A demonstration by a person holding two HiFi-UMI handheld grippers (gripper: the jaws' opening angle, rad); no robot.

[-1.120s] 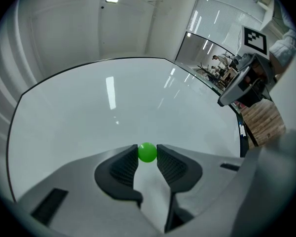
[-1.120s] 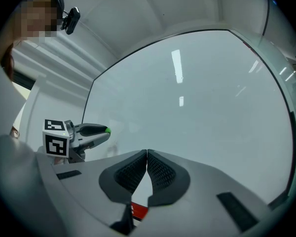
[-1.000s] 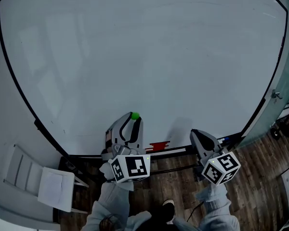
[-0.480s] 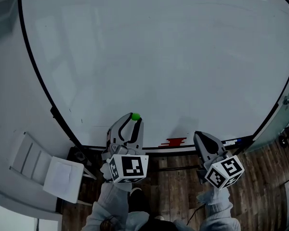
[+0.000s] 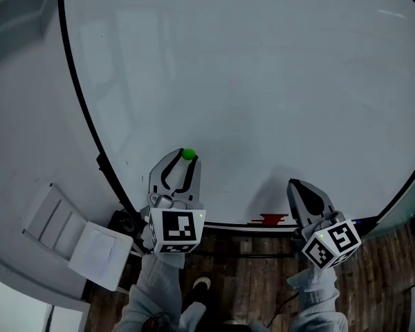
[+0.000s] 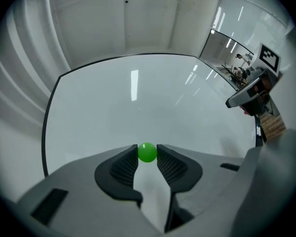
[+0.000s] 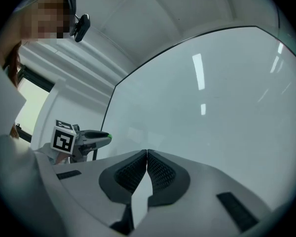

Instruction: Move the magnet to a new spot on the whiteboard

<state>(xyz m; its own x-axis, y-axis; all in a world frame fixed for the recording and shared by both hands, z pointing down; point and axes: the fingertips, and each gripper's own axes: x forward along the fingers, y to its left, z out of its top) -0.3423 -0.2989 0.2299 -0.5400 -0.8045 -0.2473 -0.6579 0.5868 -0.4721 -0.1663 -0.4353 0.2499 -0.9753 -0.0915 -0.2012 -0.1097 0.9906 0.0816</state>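
Observation:
A small round green magnet (image 6: 147, 152) sits pinched between the two dark pads of my left gripper (image 6: 147, 154). In the head view the same magnet (image 5: 188, 154) shows at the tips of the left gripper (image 5: 185, 159), near the lower left part of the whiteboard (image 5: 263, 81). Whether the magnet touches the board I cannot tell. My right gripper (image 5: 299, 185) hovers in front of the board's lower edge, further right, jaws pressed together with nothing in them (image 7: 147, 154). The right gripper view catches the left gripper (image 7: 101, 137) from the side, green at its tip.
A red eraser (image 5: 269, 219) lies on the tray along the board's bottom edge, between the two grippers. A white folding chair (image 5: 76, 244) stands on the wooden floor at the lower left. The board's black frame (image 5: 90, 130) curves down the left.
The left gripper with the green magnet has moved up along the board, away from its bottom edge. The head view has swung, so the board's left frame sits further right.

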